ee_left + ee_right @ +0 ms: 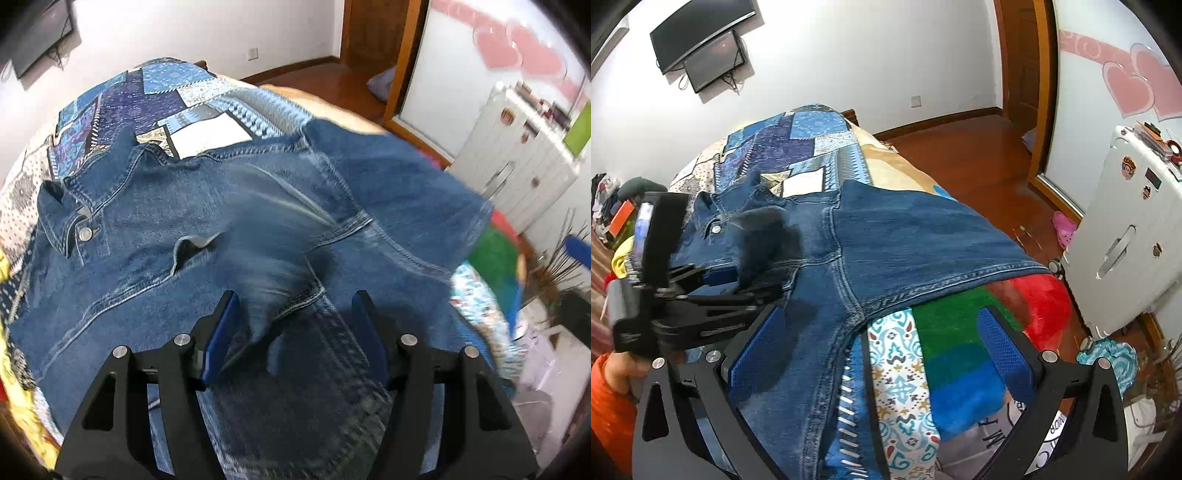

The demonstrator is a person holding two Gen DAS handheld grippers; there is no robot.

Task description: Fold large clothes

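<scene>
A blue denim jacket (229, 206) lies spread on the bed, collar and a metal button (85, 233) at the left. My left gripper (295, 304) hangs over its middle with jaws apart. A blurred fold of sleeve (280, 291) lies between the blue pads (221, 332), which do not press it. In the right wrist view the left gripper (772, 262) shows at the left, held by a hand (620, 369) in an orange sleeve. My right gripper (882, 314) stands wide open over the jacket (905, 236) near its lower seam, holding nothing.
A blue patchwork cover (147, 96) lies beyond the jacket. A striped red, green and blue blanket (960, 350) hangs at the bed's near edge. A white suitcase (1126, 229) stands on the wood floor at the right. A TV (701, 48) hangs on the wall.
</scene>
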